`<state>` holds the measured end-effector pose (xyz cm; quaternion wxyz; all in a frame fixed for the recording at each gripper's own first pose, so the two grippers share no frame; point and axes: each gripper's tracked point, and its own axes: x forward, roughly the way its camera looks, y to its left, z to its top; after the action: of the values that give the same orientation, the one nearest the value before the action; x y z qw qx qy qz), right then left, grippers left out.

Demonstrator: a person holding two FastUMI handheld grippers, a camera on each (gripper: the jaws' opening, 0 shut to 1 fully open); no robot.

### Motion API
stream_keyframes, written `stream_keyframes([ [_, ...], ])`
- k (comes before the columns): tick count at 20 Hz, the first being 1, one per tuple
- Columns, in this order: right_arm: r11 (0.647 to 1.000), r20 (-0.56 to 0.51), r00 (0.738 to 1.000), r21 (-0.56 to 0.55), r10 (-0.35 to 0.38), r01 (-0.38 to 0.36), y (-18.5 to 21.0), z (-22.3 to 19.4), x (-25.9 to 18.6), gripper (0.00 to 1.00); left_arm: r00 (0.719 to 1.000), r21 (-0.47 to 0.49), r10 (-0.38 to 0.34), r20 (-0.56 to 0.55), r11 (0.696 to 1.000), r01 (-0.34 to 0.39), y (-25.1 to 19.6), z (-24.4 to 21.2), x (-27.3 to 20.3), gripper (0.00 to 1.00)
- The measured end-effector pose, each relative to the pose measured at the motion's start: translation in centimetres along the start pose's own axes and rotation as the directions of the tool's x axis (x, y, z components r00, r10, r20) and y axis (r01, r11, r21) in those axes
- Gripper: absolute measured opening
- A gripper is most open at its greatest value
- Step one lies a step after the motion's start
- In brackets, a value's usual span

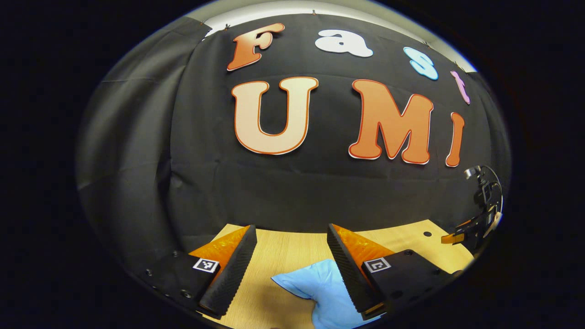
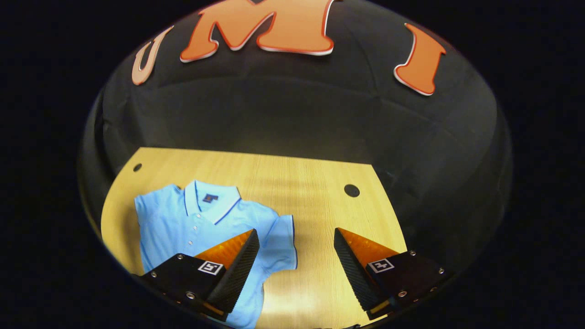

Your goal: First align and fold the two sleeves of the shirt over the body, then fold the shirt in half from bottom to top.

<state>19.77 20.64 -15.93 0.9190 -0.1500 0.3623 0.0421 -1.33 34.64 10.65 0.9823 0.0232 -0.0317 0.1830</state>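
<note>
So the wooden table (image 2: 292, 183) carries everything here, and on its left part in the right gripper view lies the light blue polo shirt (image 2: 192, 224), collar (image 2: 208, 197) toward the booth wall, front up, looking pretty flat. One short sleeve (image 2: 281, 242) sticks out toward the middle of the table, so the sleeve fold doesn't look done on that side; the other sleeve is harder to judge from here.

The right gripper (image 2: 295, 256) hangs above the table with its fingers spread wide, holding nothing, and the sleeve edge sits roughly under the gap. The left gripper (image 1: 290, 265) is also wide open and empty, with a bit of the blue fabric showing between and under its fingers. The other gripper shows far off at the edge of the left gripper view.

Best guess for doing this step well: each gripper pinches its sleeve near the outer hem, taking just the sleeve layer and not the body underneath, then carries it inward so the hem lands square on the chest, no bunching.
</note>
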Motion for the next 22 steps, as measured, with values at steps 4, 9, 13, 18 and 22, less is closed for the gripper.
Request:
stream_keyframes([
  [4,0.999,-0.116,0.993,-0.033,-0.003,-0.001,-0.4,-2.2,4.1,0.99,1.000,0.001,0.016,-0.016,1.000,-0.016,0.6,-0.6,0.9,1.00],
  [9,0.997,-0.248,0.969,-0.064,0.014,-0.030,0.2,-5.3,8.2,0.99,0.998,0.001,0.027,-0.050,1.000,-0.027,1.2,-1.9,1.5,1.00],
  [13,0.998,-0.323,0.946,-0.056,0.015,-0.035,0.8,-7.2,10.0,1.00,0.997,0.011,0.029,-0.066,1.000,-0.028,1.6,-2.7,1.6,1.00],
  [18,0.999,-0.407,0.913,0.017,0.035,-0.031,1.0,-9.0,11.1,0.99,0.996,0.007,0.044,-0.084,0.999,-0.044,2.4,-3.3,1.3,1.00],
  [22,0.998,-0.439,0.897,0.057,0.051,-0.030,1.2,-9.7,11.5,0.99,0.995,0.013,0.050,-0.088,0.999,-0.049,2.7,-3.5,1.1,1.00],
])
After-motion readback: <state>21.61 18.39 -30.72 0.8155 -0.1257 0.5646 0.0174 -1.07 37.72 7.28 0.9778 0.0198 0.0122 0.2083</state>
